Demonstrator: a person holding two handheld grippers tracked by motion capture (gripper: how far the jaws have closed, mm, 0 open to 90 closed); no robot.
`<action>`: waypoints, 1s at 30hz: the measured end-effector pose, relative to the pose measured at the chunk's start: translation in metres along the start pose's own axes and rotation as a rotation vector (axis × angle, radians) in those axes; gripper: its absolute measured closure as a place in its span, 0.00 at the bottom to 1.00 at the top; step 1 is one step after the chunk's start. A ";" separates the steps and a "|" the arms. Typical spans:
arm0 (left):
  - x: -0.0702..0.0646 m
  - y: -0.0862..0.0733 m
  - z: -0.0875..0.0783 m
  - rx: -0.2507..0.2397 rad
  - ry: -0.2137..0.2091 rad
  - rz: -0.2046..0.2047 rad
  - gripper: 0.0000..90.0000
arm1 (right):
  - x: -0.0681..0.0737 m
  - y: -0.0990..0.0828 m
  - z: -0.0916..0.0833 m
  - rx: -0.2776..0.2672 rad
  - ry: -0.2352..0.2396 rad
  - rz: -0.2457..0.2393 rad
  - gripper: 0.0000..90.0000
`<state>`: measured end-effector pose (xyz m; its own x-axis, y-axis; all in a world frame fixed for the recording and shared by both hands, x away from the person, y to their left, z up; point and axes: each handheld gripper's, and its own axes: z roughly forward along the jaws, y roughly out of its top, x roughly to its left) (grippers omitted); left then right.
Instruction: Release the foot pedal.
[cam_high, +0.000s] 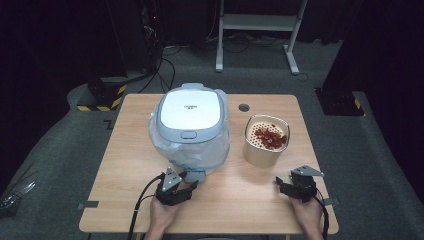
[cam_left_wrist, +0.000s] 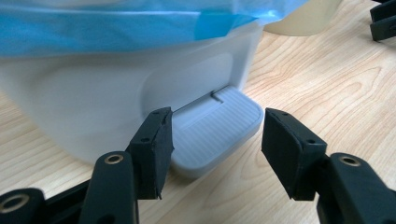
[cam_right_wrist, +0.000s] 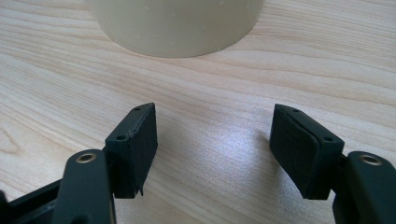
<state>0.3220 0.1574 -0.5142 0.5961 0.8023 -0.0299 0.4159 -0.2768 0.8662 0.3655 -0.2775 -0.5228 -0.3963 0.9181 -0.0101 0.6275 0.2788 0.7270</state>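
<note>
High view looks down and forward over the whole wooden table (cam_high: 130, 150); both gripper views sit low, close, sharing the beige container (cam_right_wrist: 177, 23) wall.

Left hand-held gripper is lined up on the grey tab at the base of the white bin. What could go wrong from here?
1. The grey tab lies between the left hand-held gripper pads but untouched; closing off-centre may slip off its ribbed top.
2. Pulling could drag the white bin and its loose blue liner across the table.
3. The cream container of red pieces stands beside it and might get bumped.
</note>
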 end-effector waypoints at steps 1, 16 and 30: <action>0.002 -0.002 -0.004 -0.002 0.002 -0.010 0.48 | 0.000 0.000 0.000 0.000 0.000 0.000 0.36; 0.022 -0.011 -0.018 0.018 0.071 -0.060 0.47 | 0.000 0.000 0.000 -0.001 0.000 -0.001 0.36; 0.052 -0.020 -0.026 0.093 0.178 -0.095 0.46 | 0.000 0.000 0.000 -0.001 -0.001 -0.002 0.36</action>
<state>0.3272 0.2181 -0.5203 0.4242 0.9055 -0.0140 0.5310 -0.2361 0.8138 0.3657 -0.2776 -0.5228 -0.3967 0.9179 -0.0121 0.6264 0.2804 0.7274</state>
